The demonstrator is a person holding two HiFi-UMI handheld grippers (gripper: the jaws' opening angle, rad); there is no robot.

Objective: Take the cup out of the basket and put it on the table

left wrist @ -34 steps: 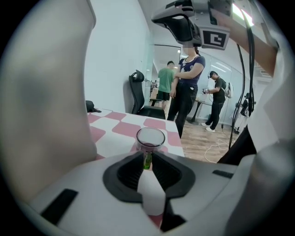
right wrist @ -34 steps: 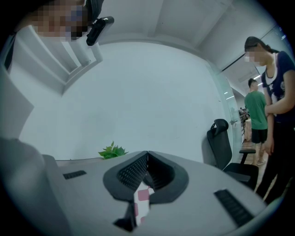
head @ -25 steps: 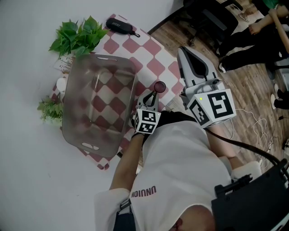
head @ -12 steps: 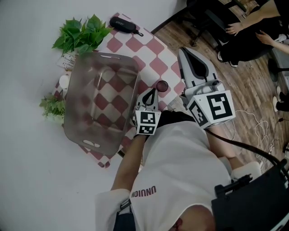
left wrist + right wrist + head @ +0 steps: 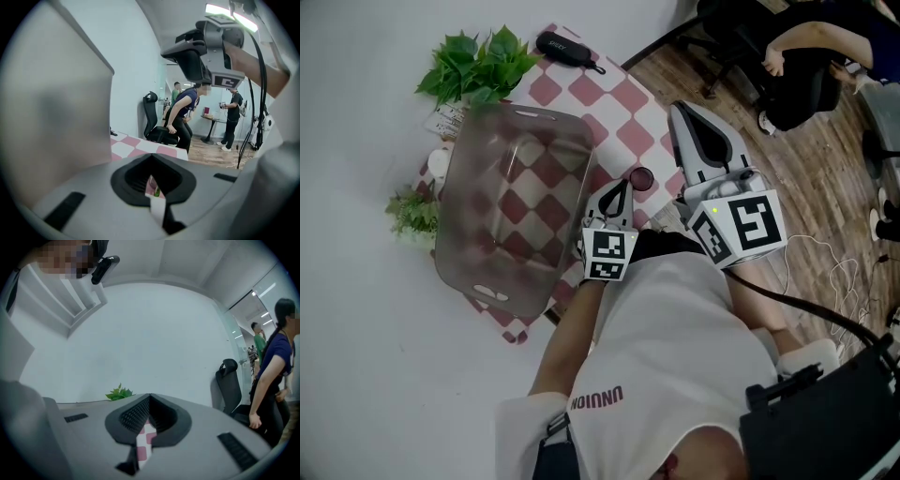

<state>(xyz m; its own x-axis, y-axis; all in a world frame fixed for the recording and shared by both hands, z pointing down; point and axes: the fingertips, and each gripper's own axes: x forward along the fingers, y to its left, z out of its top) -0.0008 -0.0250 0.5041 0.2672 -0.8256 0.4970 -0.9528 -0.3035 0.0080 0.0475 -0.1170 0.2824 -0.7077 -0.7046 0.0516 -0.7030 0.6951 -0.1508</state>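
Left claw shut tight, nothing in it. Cup stands just past its tip on checked cloth, out of basket. Job looks nearly done. Best move: lift claw off slow and straight, no bump on cup. Right claw shut too, empty, near cup's other side. Cloth edge and floor close on right, basket wall on left. Open room: up and back.

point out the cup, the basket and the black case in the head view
cup (image 5: 641, 177), head view, on its dark round top.
basket (image 5: 453, 206), head view, on its see-through left wall.
black case (image 5: 566, 49), head view, on the middle of its body.
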